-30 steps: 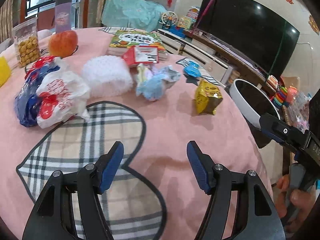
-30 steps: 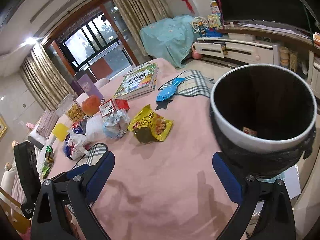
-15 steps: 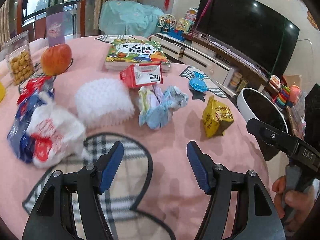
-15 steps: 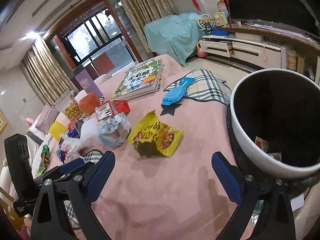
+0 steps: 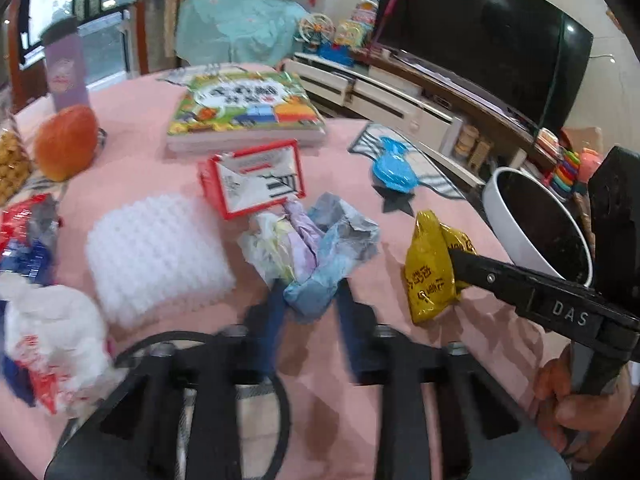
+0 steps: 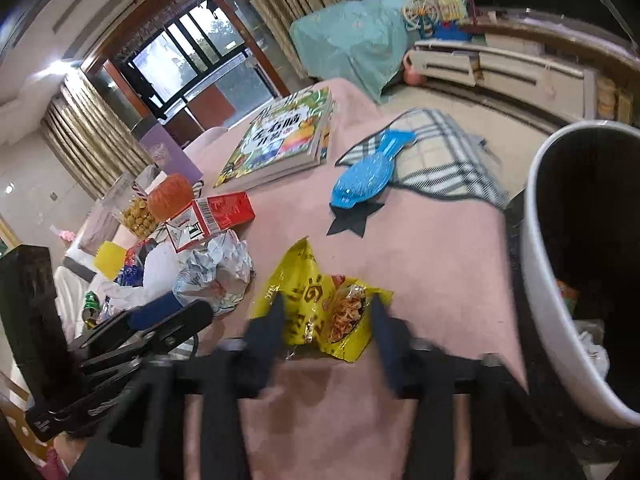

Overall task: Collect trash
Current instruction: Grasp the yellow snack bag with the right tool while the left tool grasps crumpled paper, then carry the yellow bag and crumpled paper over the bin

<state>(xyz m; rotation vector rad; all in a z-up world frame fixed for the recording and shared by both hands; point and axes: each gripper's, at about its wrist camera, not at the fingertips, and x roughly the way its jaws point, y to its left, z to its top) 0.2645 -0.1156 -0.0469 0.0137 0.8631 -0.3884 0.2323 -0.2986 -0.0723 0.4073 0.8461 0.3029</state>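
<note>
Round worktop under a pink cloth with plaid patches (image 5: 160,128), most of the litter not yet cleared. Just off its edge, a black bin with a white rim (image 6: 536,240), a few scraps already at the bottom: a start made, the bulk left.

Still lying out, from big to small: white bubble-textured foam pad (image 5: 156,256); white plastic bag with red print (image 5: 52,340); red-and-white carton, flattened (image 5: 256,184); crumpled wad of pale blue and white paper (image 5: 320,248); yellow foil snack packet (image 6: 320,300). Picture book (image 5: 244,108), orange fruit (image 5: 66,142) and blue plastic fish-shaped toy (image 6: 364,170) probably no trash, to be left alone.

Left tool (image 5: 308,312) closing, blue pads either side of the wad's near end, seemingly pressing into it already. Right tool (image 6: 326,328) closing likewise, the snack packet between its pads and pinched at the lower edge.

Two pieces in hand, neither lifted nor binned yet; three larger items untouched.
</note>
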